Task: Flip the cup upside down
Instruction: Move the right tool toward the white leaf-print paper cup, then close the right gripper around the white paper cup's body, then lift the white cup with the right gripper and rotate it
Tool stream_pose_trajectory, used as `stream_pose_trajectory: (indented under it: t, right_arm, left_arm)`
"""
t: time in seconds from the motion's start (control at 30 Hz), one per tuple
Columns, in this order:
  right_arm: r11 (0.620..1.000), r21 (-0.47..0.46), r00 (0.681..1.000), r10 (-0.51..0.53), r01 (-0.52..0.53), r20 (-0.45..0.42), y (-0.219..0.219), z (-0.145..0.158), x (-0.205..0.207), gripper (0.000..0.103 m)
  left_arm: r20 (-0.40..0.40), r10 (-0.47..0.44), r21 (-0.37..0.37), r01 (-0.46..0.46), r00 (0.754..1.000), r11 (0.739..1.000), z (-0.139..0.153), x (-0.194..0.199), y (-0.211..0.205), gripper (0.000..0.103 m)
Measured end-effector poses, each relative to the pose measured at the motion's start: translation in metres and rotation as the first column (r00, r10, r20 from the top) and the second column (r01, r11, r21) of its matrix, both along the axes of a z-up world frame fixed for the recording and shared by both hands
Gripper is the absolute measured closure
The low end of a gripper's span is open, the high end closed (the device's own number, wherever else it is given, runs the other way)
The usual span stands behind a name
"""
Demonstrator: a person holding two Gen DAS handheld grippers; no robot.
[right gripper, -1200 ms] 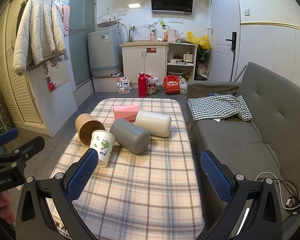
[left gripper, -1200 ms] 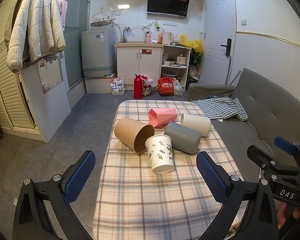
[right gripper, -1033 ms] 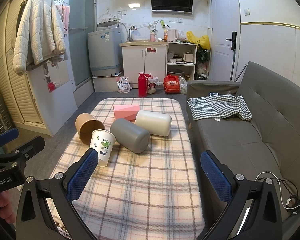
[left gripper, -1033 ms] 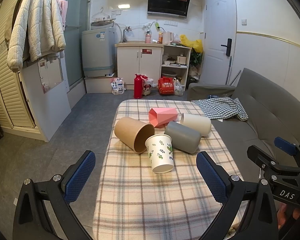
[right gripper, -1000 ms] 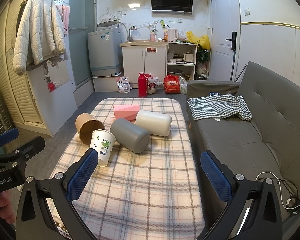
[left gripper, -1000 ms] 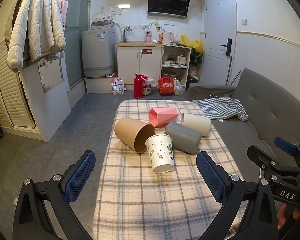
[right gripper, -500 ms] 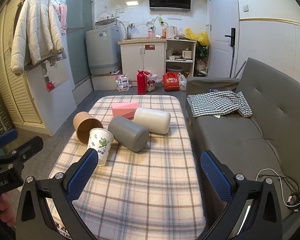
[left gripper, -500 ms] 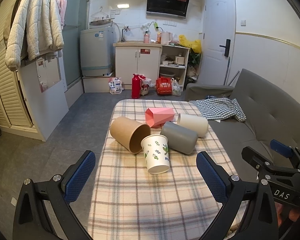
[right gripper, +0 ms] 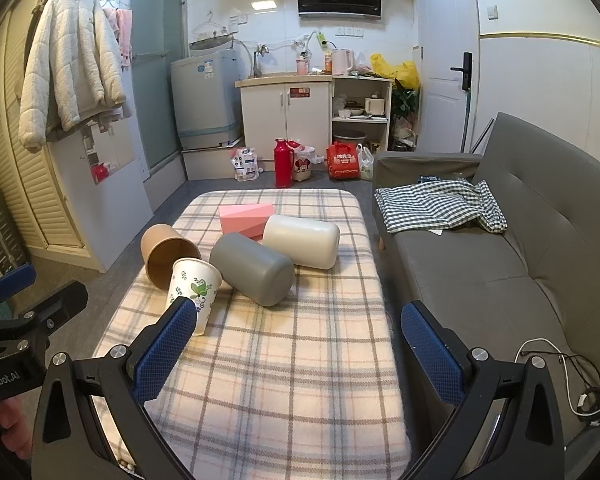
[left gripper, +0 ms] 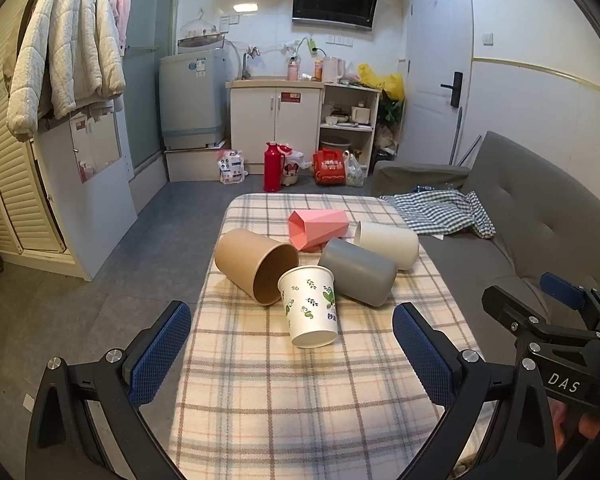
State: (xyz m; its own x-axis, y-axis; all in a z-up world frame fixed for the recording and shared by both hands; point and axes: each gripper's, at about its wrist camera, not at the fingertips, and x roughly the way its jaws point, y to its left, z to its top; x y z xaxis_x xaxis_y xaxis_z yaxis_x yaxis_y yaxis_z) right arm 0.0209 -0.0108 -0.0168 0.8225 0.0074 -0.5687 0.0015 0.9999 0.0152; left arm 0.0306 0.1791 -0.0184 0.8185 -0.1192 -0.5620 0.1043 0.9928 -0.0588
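Plaid cloth covers the desk (left gripper: 300, 400), and since a moment ago both cameras have crept forward and a little lower, so the cluster of cups sits slightly larger and nearer in each view. None of the cups has moved and nothing has been touched; the flip looks not yet started, only the approach.

Going left to right in the left wrist view: the brown paper cup (left gripper: 256, 266) lies on its side with its mouth facing the camera, close to the desk's left edge. Touching it, the white leaf-print cup (left gripper: 311, 308) stands rim-down on the cloth, already inverted by the look of it. Behind them lies the pink box (left gripper: 318, 227). Next come the grey cup (left gripper: 358, 272) and the cream cup (left gripper: 388, 242), both on their sides and touching one another, the cream one near the right edge beside the sofa (left gripper: 540, 220).

The left tongs (left gripper: 292, 356) are spread wide and carry nothing; the right tongs (right gripper: 300, 356) likewise gape empty. The near half of the desk is bare cloth, giving room to come in low. The tight packing leaves little clearance between cups, so a nudge could roll a neighbour off the left edge.
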Motion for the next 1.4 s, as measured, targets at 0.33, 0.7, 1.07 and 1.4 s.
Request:
stream_pose_trajectory:
  t: [0.33, 0.7, 1.07, 1.4]
  right_arm:
    - [1.0, 0.006, 0.997, -0.017, 0.017, -0.073, -0.02, -0.028, 0.035, 0.0]
    - [0.999, 0.03, 0.98, -0.036, 0.043, -0.193, -0.044, -0.073, 0.086, 0.0]
    - [0.997, 0.051, 0.967, -0.045, 0.059, -0.25, -0.054, -0.093, 0.093, 0.0]
    - [0.997, 0.051, 0.976, -0.043, 0.056, -0.213, -0.056, -0.075, 0.055, 0.0]
  left_arm:
    - [-0.094, -0.013, 0.024, 0.016, 0.995, 1.0, -0.028, 0.047, -0.025, 0.0]
    - [-0.24, 0.015, 0.072, 0.003, 0.971, 0.997, -0.099, 0.113, -0.047, 0.003]
    - [-0.318, 0.008, 0.1, 0.025, 0.948, 0.995, -0.118, 0.111, -0.054, 0.042]
    - [-0.352, -0.039, 0.077, 0.071, 0.935, 0.994, -0.113, 0.053, -0.075, 0.042]
